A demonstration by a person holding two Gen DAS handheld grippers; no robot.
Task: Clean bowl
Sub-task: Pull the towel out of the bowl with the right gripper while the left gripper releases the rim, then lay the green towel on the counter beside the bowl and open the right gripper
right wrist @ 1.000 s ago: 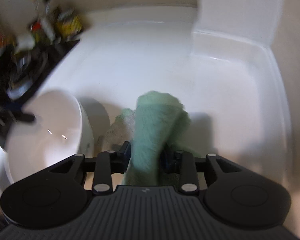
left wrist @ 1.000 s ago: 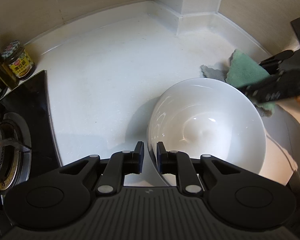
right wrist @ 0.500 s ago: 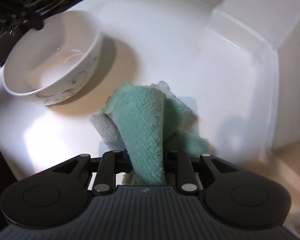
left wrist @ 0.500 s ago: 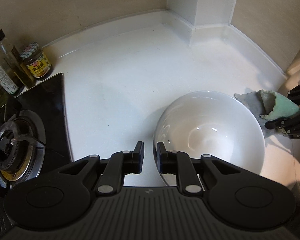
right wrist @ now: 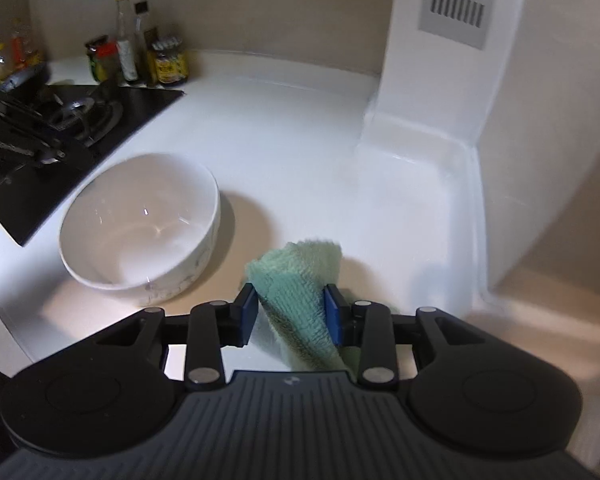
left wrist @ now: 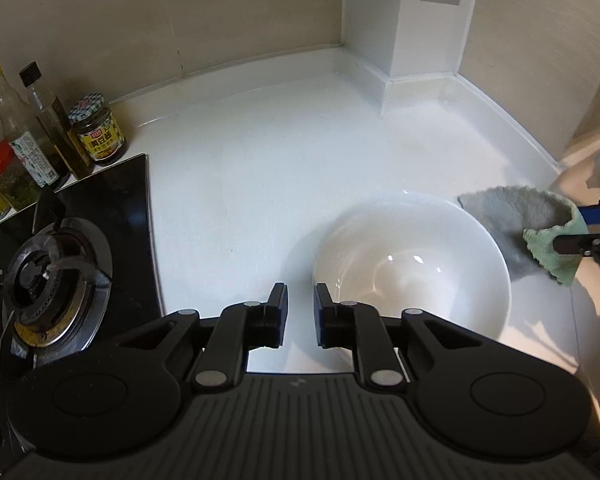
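A white bowl (left wrist: 412, 264) stands upright on the white counter, also in the right wrist view (right wrist: 140, 224). My left gripper (left wrist: 300, 304) hovers just left of the bowl's near rim, jaws a narrow gap apart, holding nothing. My right gripper (right wrist: 290, 304) has its jaws spread wider, with a green cloth (right wrist: 300, 280) standing between them, leaning on the right pad. The cloth, green with a grey side, shows at the right of the bowl in the left wrist view (left wrist: 540, 224), resting on the counter.
A black gas hob (left wrist: 56, 264) with a burner lies left of the bowl. Sauce bottles and a jar (left wrist: 98, 130) stand at the back left. A white boxed column (left wrist: 412, 40) with vents fills the back corner. The counter's front edge (right wrist: 4, 304) is close.
My right gripper has pulled back from the bowl, set the cloth down on the counter and widened its jaws. My left gripper has let go of the bowl's rim and risen.
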